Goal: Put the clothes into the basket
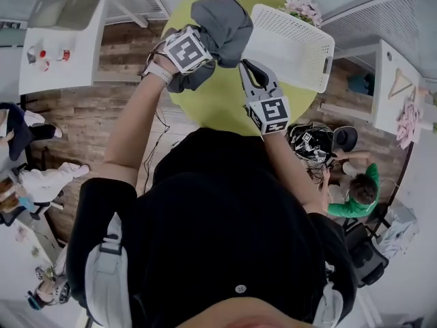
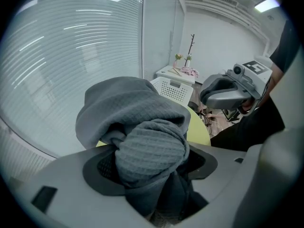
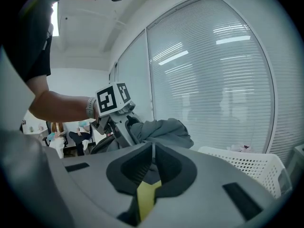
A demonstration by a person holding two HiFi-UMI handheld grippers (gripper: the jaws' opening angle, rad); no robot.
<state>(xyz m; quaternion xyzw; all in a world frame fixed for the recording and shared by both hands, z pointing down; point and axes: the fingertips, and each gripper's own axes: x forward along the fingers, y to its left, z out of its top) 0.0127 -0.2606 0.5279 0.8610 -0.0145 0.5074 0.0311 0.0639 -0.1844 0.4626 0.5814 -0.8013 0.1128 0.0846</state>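
- Left tongs (image 2: 151, 161) clamp a bunched grey garment (image 1: 222, 19); cloth fills the gap between both jaws and bulges out over them.
- Garment hangs in the air above the far left part of the round yellow-green desk (image 1: 218, 108), lifted off the top.
- Garment is just beside the left rim of the white basket (image 1: 290, 43), not inside it. Can't tell whether cloth and rim touch.
- Basket sits at the far right edge of the desk, upright, open side up. Slotted walls; what's inside can't be made out.
- Right tongs (image 3: 152, 148) are closed, jaws together, nothing between them.
- Right tongs are over the near right part of the desk, tips pointing toward the garment, near it but apart.
- Pink flowers (image 1: 304, 7) are at the far edge of the desk, behind the basket.
- Off the desk: white side table (image 1: 61, 39) at the left with small items on it.
- A seated person in a green top (image 1: 355, 190) is on the floor at the right.
- Another white table at the right carries a wooden hanger (image 1: 399, 84).
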